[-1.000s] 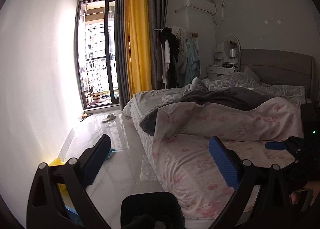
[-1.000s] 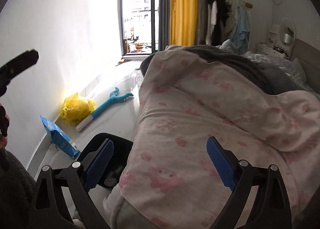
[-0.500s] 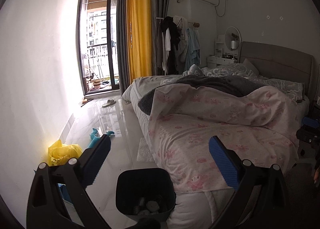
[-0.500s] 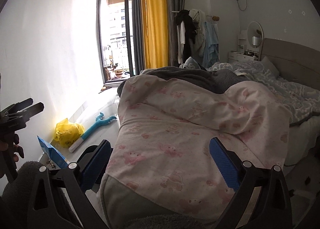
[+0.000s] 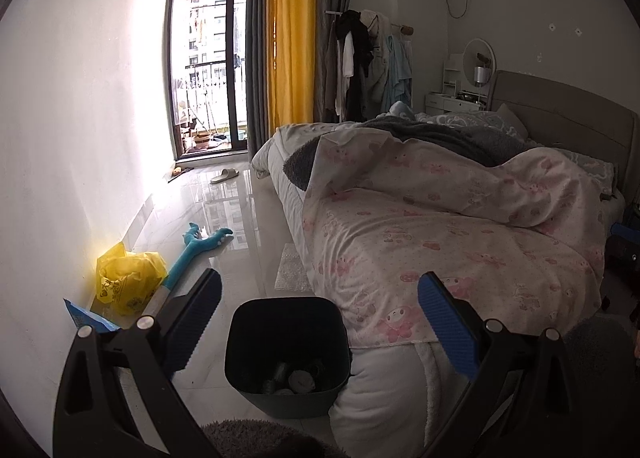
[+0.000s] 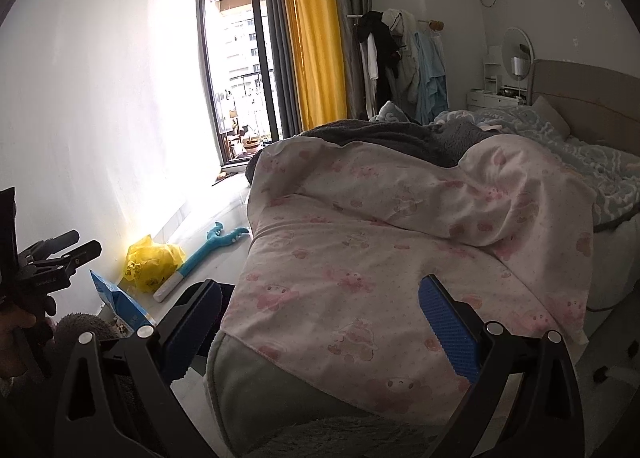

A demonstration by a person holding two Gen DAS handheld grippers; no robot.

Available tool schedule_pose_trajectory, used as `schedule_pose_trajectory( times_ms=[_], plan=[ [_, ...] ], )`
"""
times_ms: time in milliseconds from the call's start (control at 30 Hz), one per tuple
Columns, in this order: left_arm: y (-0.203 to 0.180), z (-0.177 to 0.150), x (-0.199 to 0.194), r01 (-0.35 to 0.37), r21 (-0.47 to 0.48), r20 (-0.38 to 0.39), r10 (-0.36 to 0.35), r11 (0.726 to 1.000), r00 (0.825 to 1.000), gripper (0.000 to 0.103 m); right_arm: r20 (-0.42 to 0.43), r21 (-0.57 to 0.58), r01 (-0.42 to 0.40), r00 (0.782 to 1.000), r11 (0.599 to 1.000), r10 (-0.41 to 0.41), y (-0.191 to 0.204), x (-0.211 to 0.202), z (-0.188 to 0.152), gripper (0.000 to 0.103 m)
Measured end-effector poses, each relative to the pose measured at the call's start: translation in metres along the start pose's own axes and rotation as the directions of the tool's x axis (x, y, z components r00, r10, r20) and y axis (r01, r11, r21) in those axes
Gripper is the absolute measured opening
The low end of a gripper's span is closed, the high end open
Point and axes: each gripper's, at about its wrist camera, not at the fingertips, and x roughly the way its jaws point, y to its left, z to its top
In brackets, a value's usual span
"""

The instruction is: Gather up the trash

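A black trash bin [image 5: 286,350] stands on the floor at the foot corner of the bed, with several pieces of trash inside. My left gripper [image 5: 320,322] is open and empty, held above and behind the bin. A crumpled yellow plastic bag [image 5: 128,282] and a blue packet [image 5: 86,316] lie by the left wall; both also show in the right wrist view, the bag [image 6: 154,262] and the packet [image 6: 120,308]. My right gripper [image 6: 320,322] is open and empty over the foot of the bed.
The bed with a pink patterned quilt [image 5: 440,234] fills the right side. A teal toy stick [image 5: 192,250] and a piece of bubble wrap [image 5: 292,274] lie on the glossy floor. A slipper [image 5: 224,175] lies near the balcony door.
Both grippers have pulled back and risen, away from the bed. The bin, yellow bag and blue packet have come fully into the left wrist view. Both grippers stay open.
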Motion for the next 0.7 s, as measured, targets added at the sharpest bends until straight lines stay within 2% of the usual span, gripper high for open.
schedule_pose_trajectory(
  times_ms=[367,700],
  plan=[
    [-0.009,-0.004,0.001,-0.017,0.044,-0.007,0.018,0.999,1.000,0.100,0.009,-0.049,-0.038,0.999,0.998,0.039,0.011,-0.004,0.000,0.100],
    [-0.005,-0.005,-0.001,-0.046,0.030,0.000,0.046,0.999,0.999,0.100,0.019,-0.058,-0.060,0.998,0.996,0.062,0.013,-0.006,0.000,0.100]
  ],
)
